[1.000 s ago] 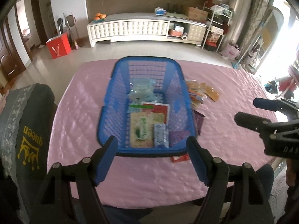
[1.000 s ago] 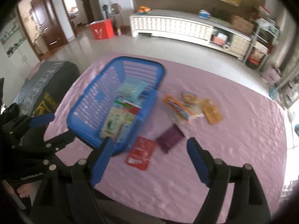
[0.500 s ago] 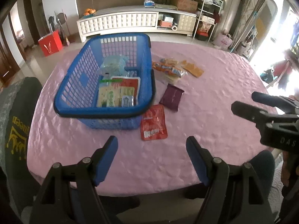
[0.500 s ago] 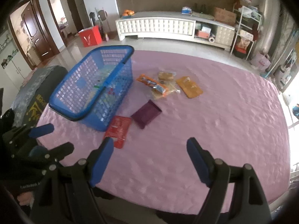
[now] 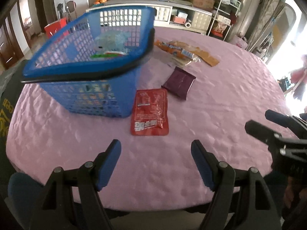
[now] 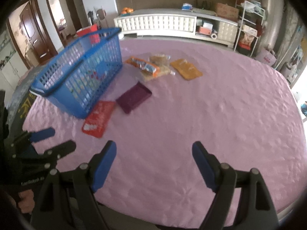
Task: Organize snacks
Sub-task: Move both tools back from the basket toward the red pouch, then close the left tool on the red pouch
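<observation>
Pink quilted tablecloth (image 5: 211,105). Blue plastic lattice basket (image 5: 92,88) at left, packets inside. Glossy red flat pouch (image 5: 149,112) touching its near corner, purple packet (image 5: 179,83) just beyond, orange wrappers (image 6: 146,66) farther back. Left gripper (image 5: 155,149) jaws wide, empty; right gripper (image 6: 154,150) wide, empty.

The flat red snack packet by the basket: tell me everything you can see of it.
The flat red snack packet is a glossy, foil-like rectangular pouch with rounded corners, white print and large white lettering across its near end. It looks sealed and lies flat on the pink quilted tablecloth, beside the blue plastic mesh basket, with its far left corner at or against the basket's base. The dark purple packet lies just beyond it. Neither gripper touches it.
</observation>
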`<state>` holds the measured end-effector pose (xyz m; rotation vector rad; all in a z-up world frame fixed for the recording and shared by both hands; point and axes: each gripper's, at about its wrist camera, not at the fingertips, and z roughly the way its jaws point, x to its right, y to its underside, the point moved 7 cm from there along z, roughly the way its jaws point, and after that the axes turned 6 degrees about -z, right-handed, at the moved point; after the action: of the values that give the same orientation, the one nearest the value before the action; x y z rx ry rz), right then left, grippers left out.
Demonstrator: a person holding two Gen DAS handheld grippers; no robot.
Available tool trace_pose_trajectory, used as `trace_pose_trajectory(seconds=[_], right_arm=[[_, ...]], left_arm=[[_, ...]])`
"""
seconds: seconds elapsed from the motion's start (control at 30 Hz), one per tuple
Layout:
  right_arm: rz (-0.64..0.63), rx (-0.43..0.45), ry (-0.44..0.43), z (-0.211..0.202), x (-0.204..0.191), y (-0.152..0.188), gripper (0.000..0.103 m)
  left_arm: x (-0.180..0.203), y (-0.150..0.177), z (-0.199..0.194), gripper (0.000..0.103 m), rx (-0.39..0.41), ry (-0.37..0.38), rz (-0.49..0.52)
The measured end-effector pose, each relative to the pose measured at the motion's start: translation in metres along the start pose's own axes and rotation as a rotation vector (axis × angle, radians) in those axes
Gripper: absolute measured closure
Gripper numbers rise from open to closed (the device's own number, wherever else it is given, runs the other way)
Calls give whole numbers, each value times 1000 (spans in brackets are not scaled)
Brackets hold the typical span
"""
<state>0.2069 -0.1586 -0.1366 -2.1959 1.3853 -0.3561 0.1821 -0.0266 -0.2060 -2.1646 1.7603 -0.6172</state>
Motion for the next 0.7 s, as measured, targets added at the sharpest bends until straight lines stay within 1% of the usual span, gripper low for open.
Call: trace_pose_trajectory(seconds=[0.2, 0.27, 0.37, 0.43, 0.5, 0.53, 0.63, 0.67, 0.7], right_arm=[[21, -31, -5, 24, 12, 7, 19], [27, -38, -6, 31, 17, 8, 19], [28, -46, -11, 39, 20, 10, 19], [39, -54, -21, 45, 21, 12, 19], [50, -62, -37, 48, 22, 14, 19], [52, -65, -41, 50, 21, 14, 19], [49, -61, -41, 50, 19, 13, 19], [53, -60, -40, 50, 19, 12, 19], [58, -60, -41, 50, 19, 12, 19]], left_arm=[[3, -11, 36, 29, -2, -66, 21], [5, -12, 46, 29, -8, -73, 37], [5, -16, 60, 29, 8, -122, 65], [5, -17, 71, 29, -16, -113, 73], [5, -20, 73, 29, 15, -129, 90], [6, -21, 73, 29, 21, -119, 93], [6, -21, 74, 29, 21, -129, 92], [6, -21, 75, 32, 16, -131, 86], [7, -20, 75, 43, 11, -111, 75]])
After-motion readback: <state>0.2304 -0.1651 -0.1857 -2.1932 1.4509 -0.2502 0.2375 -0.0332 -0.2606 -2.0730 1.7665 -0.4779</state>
